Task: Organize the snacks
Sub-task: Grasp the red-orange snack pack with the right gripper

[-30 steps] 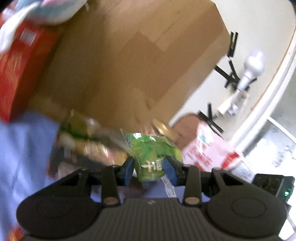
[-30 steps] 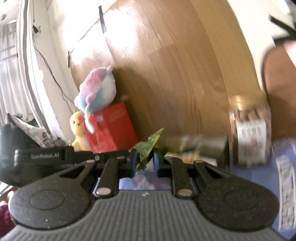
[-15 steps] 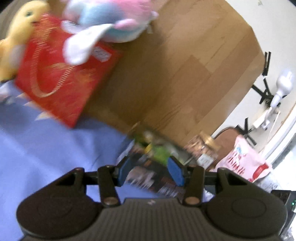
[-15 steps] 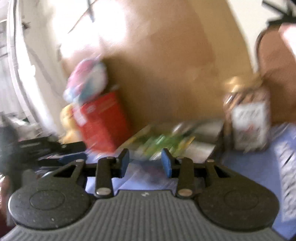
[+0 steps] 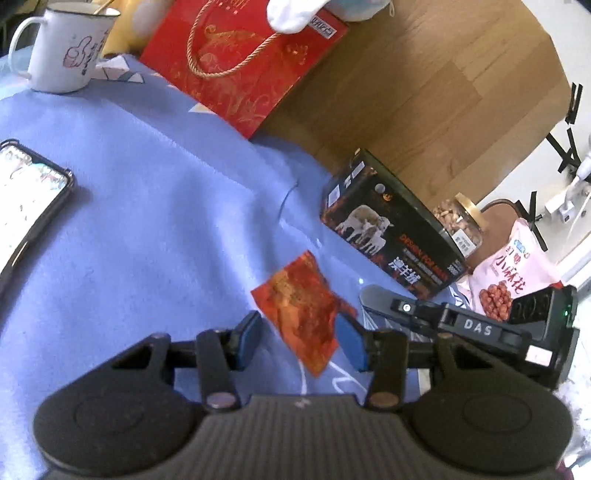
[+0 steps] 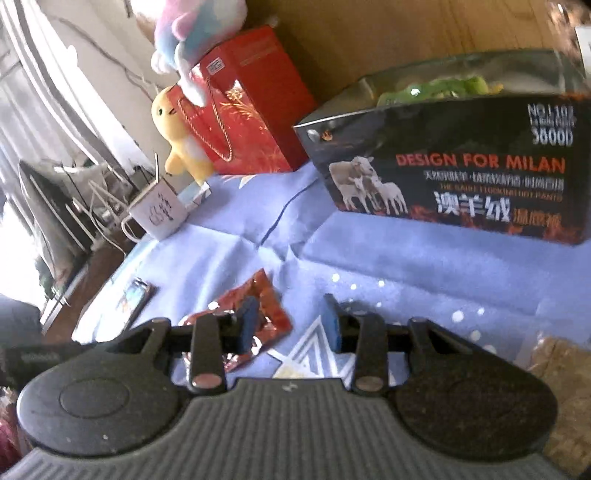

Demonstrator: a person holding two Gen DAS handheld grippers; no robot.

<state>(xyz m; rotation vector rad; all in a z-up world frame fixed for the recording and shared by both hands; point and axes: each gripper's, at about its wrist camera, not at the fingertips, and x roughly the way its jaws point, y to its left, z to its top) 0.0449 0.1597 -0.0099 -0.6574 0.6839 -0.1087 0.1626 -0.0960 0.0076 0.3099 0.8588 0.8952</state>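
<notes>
A red snack packet (image 5: 301, 314) lies flat on the blue cloth (image 5: 147, 221), between the blue pads of my open left gripper (image 5: 301, 339). It also shows in the right wrist view (image 6: 266, 306), just left of my open, empty right gripper (image 6: 290, 323). A black open-top box (image 6: 461, 177) stands behind with a green snack bag (image 6: 439, 88) inside; the box also shows in the left wrist view (image 5: 391, 229). The right gripper's body (image 5: 461, 321) sits to the right of the packet.
A red gift bag (image 5: 243, 62), a plush toy (image 6: 195, 33) and a yellow duck toy (image 6: 177, 129) stand at the back. A white mug (image 5: 66, 48) and a phone (image 5: 26, 206) are at the left. A nut jar (image 5: 461, 221) and pink snack bag (image 5: 513, 266) are at the right.
Both grippers let go of the green bag, which now lies in the black box. Both opened and swung down to the red packet on the cloth.
</notes>
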